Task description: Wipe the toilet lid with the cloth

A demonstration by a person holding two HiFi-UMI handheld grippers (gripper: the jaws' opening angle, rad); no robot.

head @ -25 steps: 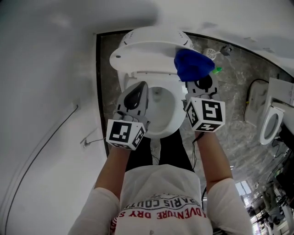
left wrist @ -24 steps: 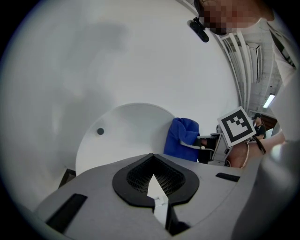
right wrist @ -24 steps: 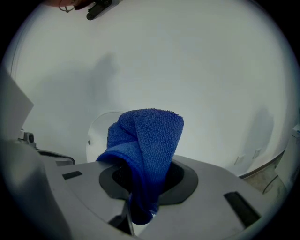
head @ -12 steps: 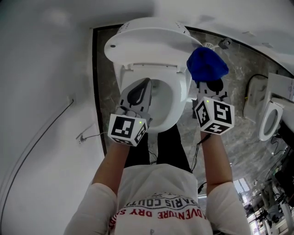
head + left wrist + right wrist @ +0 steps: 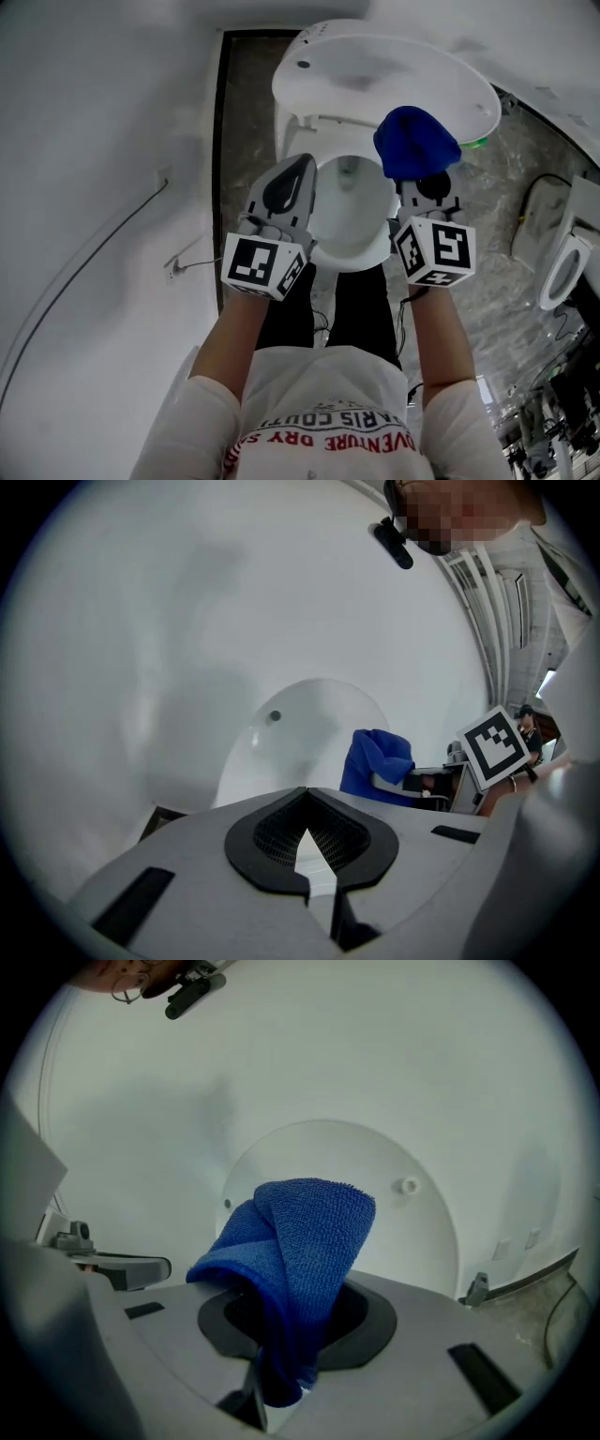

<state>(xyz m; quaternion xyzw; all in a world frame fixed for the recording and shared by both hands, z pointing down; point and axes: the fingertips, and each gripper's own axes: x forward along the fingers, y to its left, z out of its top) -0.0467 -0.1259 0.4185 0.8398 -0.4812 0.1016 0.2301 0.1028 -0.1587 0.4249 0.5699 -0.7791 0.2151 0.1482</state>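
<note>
The raised toilet lid [image 5: 375,80] is standing at twelve o'clock of the cloth [image 5: 417,141], near it. We are clamping the cloth in the fingers of the right gripper [image 5: 286,1363], the nearer one. The left gripper [image 5: 309,855] is hovering at nine o'clock, fingers together, empty.

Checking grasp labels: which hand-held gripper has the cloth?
The right hand-held gripper: its jaws are shut on the blue cloth. The left hand-held gripper is shut, empty.

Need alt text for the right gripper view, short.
The right gripper is shut on a folded blue cloth, which stands up from its jaws in front of the raised white toilet lid. A plain white wall fills the space behind.
</note>
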